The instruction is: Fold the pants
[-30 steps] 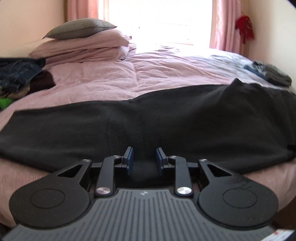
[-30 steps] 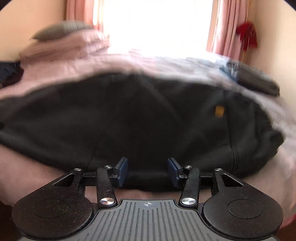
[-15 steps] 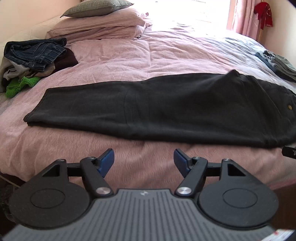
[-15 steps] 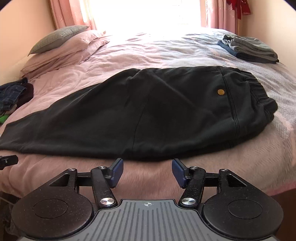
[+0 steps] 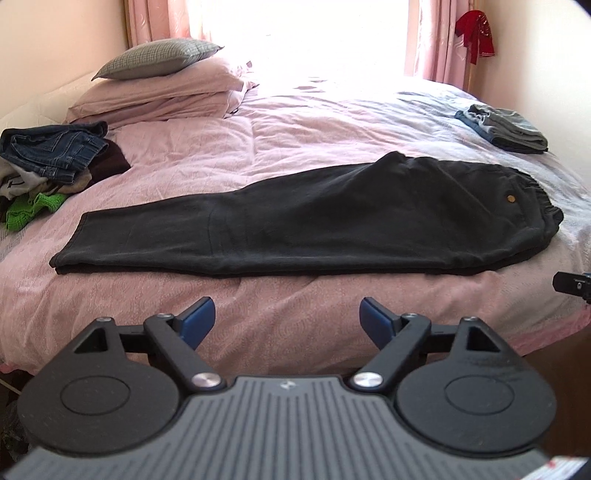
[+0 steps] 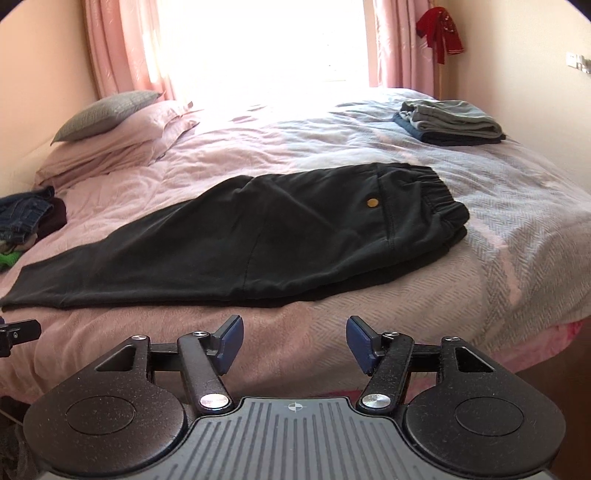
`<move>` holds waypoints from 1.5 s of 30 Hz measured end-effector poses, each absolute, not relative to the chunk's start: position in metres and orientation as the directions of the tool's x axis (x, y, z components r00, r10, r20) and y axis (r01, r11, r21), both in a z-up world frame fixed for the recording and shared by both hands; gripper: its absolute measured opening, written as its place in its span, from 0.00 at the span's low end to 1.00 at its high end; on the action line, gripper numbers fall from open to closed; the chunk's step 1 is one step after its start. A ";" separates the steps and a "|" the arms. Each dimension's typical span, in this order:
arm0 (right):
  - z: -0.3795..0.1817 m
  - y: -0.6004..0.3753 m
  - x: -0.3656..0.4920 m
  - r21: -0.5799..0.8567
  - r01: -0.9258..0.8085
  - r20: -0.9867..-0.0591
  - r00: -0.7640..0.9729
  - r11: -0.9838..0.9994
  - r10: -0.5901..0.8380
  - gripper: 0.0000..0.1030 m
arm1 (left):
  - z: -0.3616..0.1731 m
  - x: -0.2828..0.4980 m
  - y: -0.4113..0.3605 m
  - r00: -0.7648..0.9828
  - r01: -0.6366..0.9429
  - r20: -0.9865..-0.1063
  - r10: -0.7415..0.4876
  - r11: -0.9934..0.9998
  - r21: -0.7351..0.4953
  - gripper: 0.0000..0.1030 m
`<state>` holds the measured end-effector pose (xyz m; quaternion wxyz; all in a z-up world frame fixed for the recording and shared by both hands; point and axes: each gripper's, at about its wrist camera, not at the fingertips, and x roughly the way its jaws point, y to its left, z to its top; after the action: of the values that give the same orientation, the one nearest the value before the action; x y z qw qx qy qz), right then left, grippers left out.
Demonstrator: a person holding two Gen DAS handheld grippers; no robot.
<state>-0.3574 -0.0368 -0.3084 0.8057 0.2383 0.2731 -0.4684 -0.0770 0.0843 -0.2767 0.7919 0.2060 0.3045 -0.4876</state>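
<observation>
Black pants [image 5: 314,218] lie flat on the pink bed, one leg folded over the other, cuffs at the left and elastic waistband at the right. The right wrist view shows the same pants [image 6: 258,236] with a small gold button near the waist. My left gripper [image 5: 288,319] is open and hangs in front of the bed's near edge, short of the pants, nothing between its blue pads. My right gripper [image 6: 293,338] is open too, held off the bed edge below the pants' seat. Part of the right gripper [image 5: 572,284] shows at the left wrist view's right edge.
A heap of unfolded clothes with jeans [image 5: 51,155] and a green item lies at the bed's left. Folded grey and navy garments [image 6: 450,122] sit at the far right. Pillows [image 5: 159,88] are stacked by the bright window. A red cloth [image 6: 439,29] hangs on the wall.
Both grippers let go of the pants' near edge, opened wide and drew back and up from the bed. The pants stay lying folded lengthwise.
</observation>
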 end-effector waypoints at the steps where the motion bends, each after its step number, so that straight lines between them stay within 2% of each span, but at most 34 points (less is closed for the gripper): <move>1: -0.306 -0.036 -0.360 0.133 0.886 -0.659 0.414 0.444 -0.628 0.57 | -0.275 -0.078 0.087 0.339 0.899 -0.674 -0.656 0.437 0.027 0.80; 4: -0.304 -0.033 -0.364 0.143 0.888 -0.650 0.417 0.437 -0.635 0.57 | -0.274 -0.078 0.094 0.343 0.897 -0.660 -0.668 0.442 0.018 0.80; 17: -0.320 -0.059 -0.346 0.121 0.870 -0.691 0.419 0.478 -0.589 0.57 | -0.292 -0.047 0.085 0.379 0.858 -0.701 -0.603 0.514 0.022 0.79; 19: -0.328 -0.068 -0.345 0.115 0.877 -0.705 0.403 0.466 -0.583 0.57 | -0.299 -0.038 0.081 0.381 0.855 -0.691 -0.614 0.519 0.010 0.76; 22: -0.341 -0.085 -0.346 0.120 0.895 -0.735 0.371 0.430 -0.568 0.57 | -0.309 -0.015 0.074 0.377 0.843 -0.694 -0.613 0.538 -0.017 0.65; 24: -0.347 -0.095 -0.347 0.118 0.904 -0.750 0.352 0.411 -0.559 0.57 | -0.314 0.003 0.070 0.387 0.829 -0.685 -0.618 0.558 -0.035 0.54; 31: -0.357 -0.116 -0.346 0.097 0.920 -0.770 0.311 0.380 -0.557 0.57 | -0.339 0.070 0.057 0.466 0.772 -0.598 -0.652 0.629 -0.085 0.33; 33: -0.360 -0.121 -0.346 0.088 0.925 -0.780 0.295 0.371 -0.552 0.57 | -0.351 0.088 0.056 0.482 0.752 -0.585 -0.652 0.650 -0.105 0.31; 36: -0.364 -0.126 -0.343 0.075 0.929 -0.794 0.275 0.361 -0.542 0.57 | -0.370 0.111 0.050 0.502 0.722 -0.639 -0.583 0.689 -0.061 0.28; 40: -0.366 -0.129 -0.336 0.066 0.929 -0.798 0.268 0.363 -0.540 0.57 | -0.359 0.107 0.050 0.510 0.726 -0.640 -0.575 0.686 -0.038 0.25; 43: -0.367 -0.131 -0.330 0.067 0.927 -0.795 0.274 0.370 -0.541 0.57 | -0.350 0.095 0.055 0.487 0.770 -0.605 -0.630 0.636 -0.043 0.26; 45: -0.368 -0.132 -0.325 0.068 0.923 -0.795 0.280 0.380 -0.538 0.57 | -0.358 0.098 0.053 0.492 0.767 -0.628 -0.603 0.641 -0.015 0.28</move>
<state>-0.3252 -0.1320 -0.3675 0.7520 0.2728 0.3526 -0.4856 0.0984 0.0529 -0.3578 0.8530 0.1346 0.3049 -0.4016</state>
